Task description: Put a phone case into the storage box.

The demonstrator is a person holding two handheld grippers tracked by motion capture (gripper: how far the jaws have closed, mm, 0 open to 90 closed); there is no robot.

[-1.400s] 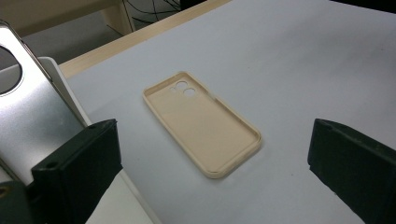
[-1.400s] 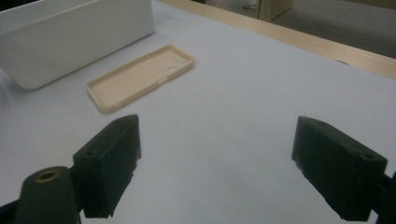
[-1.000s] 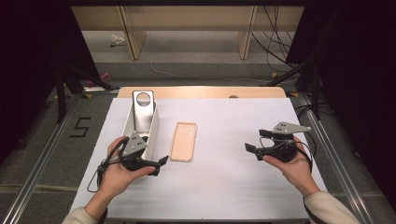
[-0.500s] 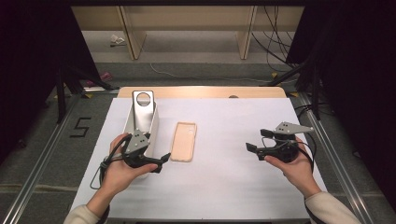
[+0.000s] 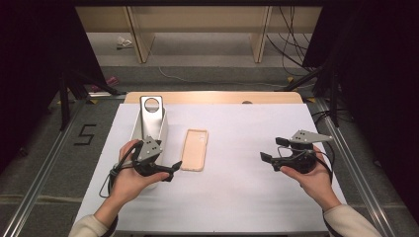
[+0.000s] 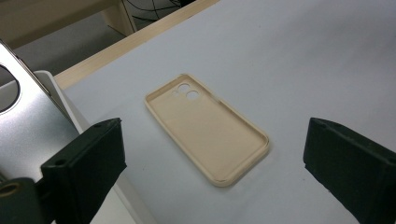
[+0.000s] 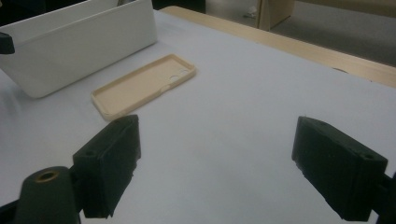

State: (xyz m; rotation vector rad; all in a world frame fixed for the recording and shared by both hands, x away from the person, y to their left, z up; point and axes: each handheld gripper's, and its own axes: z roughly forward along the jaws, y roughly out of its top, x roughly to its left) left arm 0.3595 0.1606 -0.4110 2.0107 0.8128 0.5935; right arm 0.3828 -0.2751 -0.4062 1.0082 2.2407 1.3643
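A beige phone case (image 5: 194,149) lies inside-up on the white table cover, its camera holes at the far end. In the left gripper view the case (image 6: 208,126) lies just ahead, between the wide-apart jaws. My left gripper (image 5: 170,171) is open and hovers at the case's near left corner without touching it. My right gripper (image 5: 273,149) is open and empty over bare cover to the right, pointing left toward the case (image 7: 142,86). Its jaws in the right gripper view (image 7: 217,172) hold nothing.
A white box (image 5: 160,129) stands left of the case, with a silver metal plate (image 5: 150,116) with a round hole leaning in it, close to my left hand. The wooden table edge (image 5: 212,97) runs along the back. Cables lie on the floor beyond.
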